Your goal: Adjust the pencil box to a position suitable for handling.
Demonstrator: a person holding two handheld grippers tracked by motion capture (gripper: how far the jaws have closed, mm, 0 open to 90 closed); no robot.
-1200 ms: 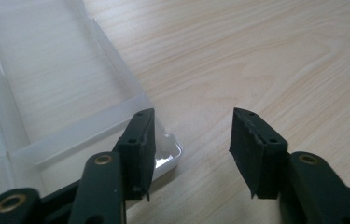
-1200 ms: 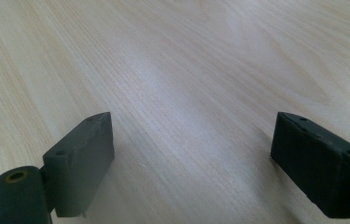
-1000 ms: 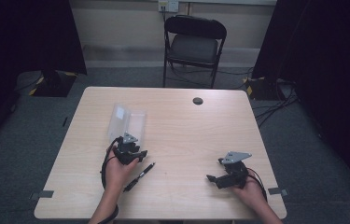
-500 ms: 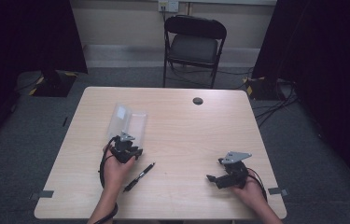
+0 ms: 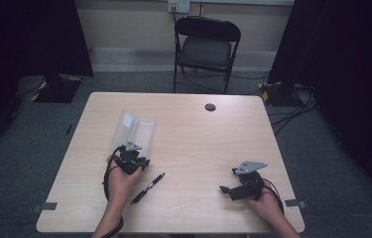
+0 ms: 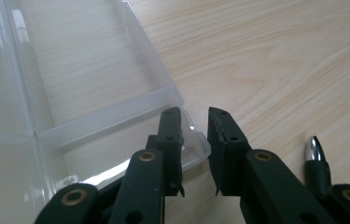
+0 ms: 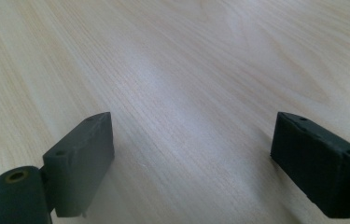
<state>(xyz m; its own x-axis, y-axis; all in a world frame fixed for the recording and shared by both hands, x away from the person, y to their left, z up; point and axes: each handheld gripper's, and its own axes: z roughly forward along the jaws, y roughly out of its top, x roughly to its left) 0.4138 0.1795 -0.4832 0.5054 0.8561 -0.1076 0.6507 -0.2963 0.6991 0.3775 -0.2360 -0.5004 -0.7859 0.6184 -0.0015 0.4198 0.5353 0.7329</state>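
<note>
No writing or brand can be read on anything. The left claw (image 6: 195, 122) has its jaws nearly closed with a narrow gap, set at the near corner of the clear plastic box (image 6: 93, 84), gripping nothing. The pen (image 5: 148, 188) lies on the table (image 5: 198, 134) just right of that claw, its long axis running diagonally, near-left to far-right. The right claw (image 7: 191, 154) rests well apart, jaws spread wide over bare wood
</note>
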